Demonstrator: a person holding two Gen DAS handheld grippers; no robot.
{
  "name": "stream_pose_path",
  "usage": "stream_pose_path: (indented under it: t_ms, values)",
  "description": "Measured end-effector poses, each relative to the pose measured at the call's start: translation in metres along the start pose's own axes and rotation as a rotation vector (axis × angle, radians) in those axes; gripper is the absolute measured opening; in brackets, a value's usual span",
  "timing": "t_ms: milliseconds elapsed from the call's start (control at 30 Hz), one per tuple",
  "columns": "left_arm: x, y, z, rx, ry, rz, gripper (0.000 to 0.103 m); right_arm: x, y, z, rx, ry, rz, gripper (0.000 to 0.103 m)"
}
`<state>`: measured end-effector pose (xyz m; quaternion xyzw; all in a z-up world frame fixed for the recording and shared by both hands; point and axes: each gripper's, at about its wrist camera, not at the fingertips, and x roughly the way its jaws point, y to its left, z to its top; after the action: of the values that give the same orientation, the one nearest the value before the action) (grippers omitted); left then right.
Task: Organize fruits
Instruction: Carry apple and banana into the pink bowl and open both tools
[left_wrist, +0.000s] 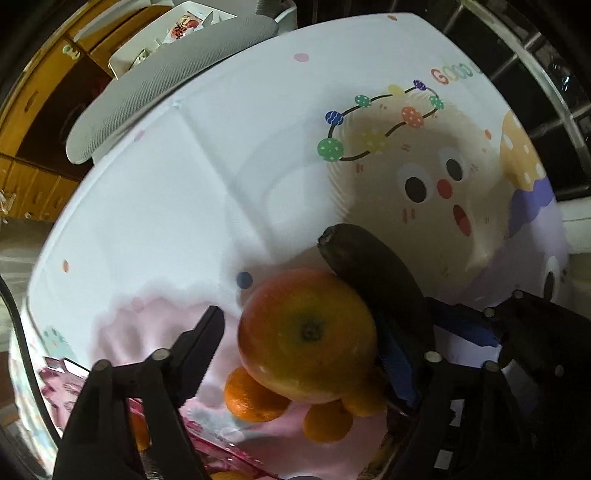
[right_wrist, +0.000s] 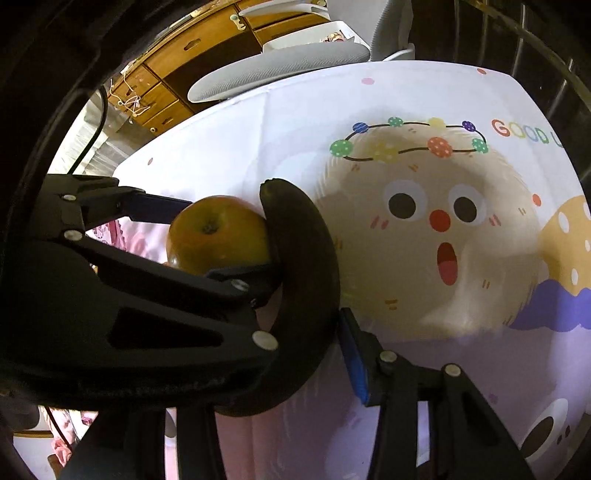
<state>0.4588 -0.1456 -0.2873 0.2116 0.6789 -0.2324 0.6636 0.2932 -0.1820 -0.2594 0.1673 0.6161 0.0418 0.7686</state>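
Step in hand: fruit pick w/ both tools: my left gripper (left_wrist: 299, 332) straddles the apple (left_wrist: 306, 336), pads not yet seated, while my right gripper (right_wrist: 306, 321) grasps the dark banana (right_wrist: 306, 280) touching apple's right; next: clamp, lift clear of the tangerines (left_wrist: 255, 398).
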Motion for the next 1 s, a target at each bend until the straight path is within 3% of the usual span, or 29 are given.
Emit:
stream_pose_path:
  t_ms: [100,300,433,667,1000]
  values:
    - [0.0,0.004,-0.006,-0.032,-0.014,-0.035,0.069,0.0,-0.001,0.0,-0.007,-0.006,-0.012,0.044]
    - [-0.004,-0.003,-0.019,-0.059,-0.043,-0.018,0.068,0.002,-0.003,0.006,-0.003,-0.012,-0.002,0.037]
    - [-0.01,0.004,-0.03,-0.131,-0.071,-0.041,0.068,0.003,-0.003,0.006,-0.023,-0.011,-0.001,0.035]
    - [-0.044,0.008,-0.045,-0.231,-0.178,-0.075,0.068,0.002,-0.015,0.005,-0.022,-0.004,0.062,0.032]
    - [-0.092,0.018,-0.069,-0.352,-0.307,-0.109,0.068,-0.011,-0.023,0.002,-0.005,-0.031,0.063,0.029]
